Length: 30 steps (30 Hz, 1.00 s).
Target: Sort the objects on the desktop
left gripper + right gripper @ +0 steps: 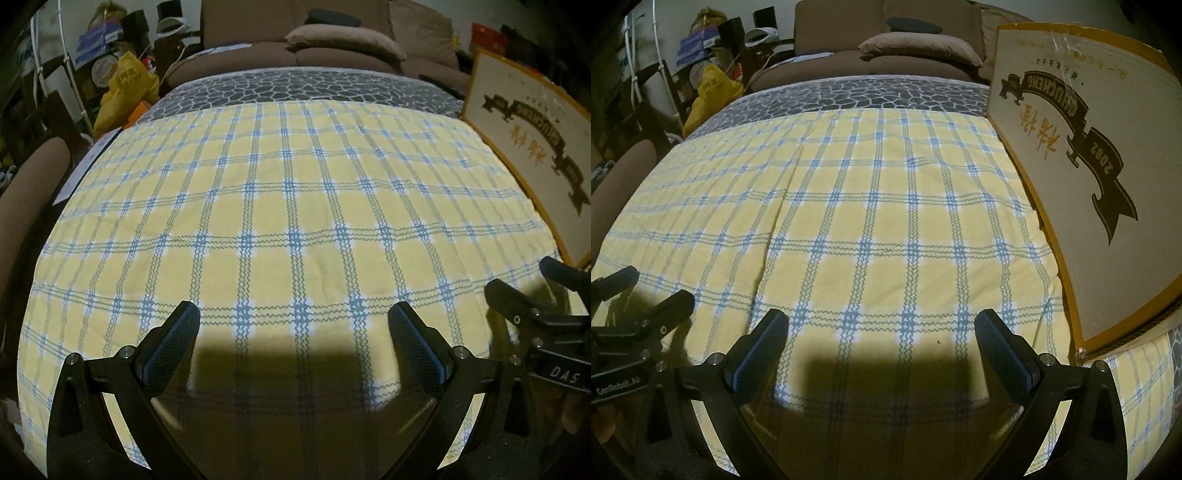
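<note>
My left gripper (pixel 293 314) is open and empty, held low over the near part of a yellow and blue checked tablecloth (pixel 280 206). My right gripper (pixel 881 321) is open and empty too, over the same cloth (pixel 849 206). Each gripper shows at the edge of the other's view: the right gripper (pixel 532 291) at the right edge of the left wrist view, the left gripper (pixel 646 295) at the left edge of the right wrist view. No loose desktop object shows on the cloth in either view.
A large white cardboard box (pixel 1089 155) with an orange border and brown banner print stands along the table's right side, also in the left wrist view (pixel 532 147). A grey stone-patterned cover (pixel 295 88) lies at the far end. A brown sofa (pixel 332 44) and a yellow bag (pixel 125 85) stand beyond.
</note>
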Available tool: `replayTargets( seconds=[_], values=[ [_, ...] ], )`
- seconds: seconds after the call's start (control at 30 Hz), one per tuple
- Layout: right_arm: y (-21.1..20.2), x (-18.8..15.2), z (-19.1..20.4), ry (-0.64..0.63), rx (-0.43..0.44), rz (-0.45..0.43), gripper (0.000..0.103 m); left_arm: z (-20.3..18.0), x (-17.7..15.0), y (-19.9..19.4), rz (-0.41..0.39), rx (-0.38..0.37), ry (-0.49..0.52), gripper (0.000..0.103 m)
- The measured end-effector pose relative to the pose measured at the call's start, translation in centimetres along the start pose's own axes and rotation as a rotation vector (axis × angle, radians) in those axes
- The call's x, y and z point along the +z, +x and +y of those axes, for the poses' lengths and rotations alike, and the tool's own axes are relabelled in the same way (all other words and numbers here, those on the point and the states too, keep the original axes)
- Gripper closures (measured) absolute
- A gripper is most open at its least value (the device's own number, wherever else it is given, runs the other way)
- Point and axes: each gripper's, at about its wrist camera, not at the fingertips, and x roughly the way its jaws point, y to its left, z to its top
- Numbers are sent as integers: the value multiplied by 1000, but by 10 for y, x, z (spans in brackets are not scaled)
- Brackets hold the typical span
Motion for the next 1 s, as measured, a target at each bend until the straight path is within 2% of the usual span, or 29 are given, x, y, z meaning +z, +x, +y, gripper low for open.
replayTargets(
  seconds=[1.0],
  values=[
    [2, 0, 1, -3, -9, 4, 0, 2, 0, 1, 7, -15, -17, 0]
  ],
)
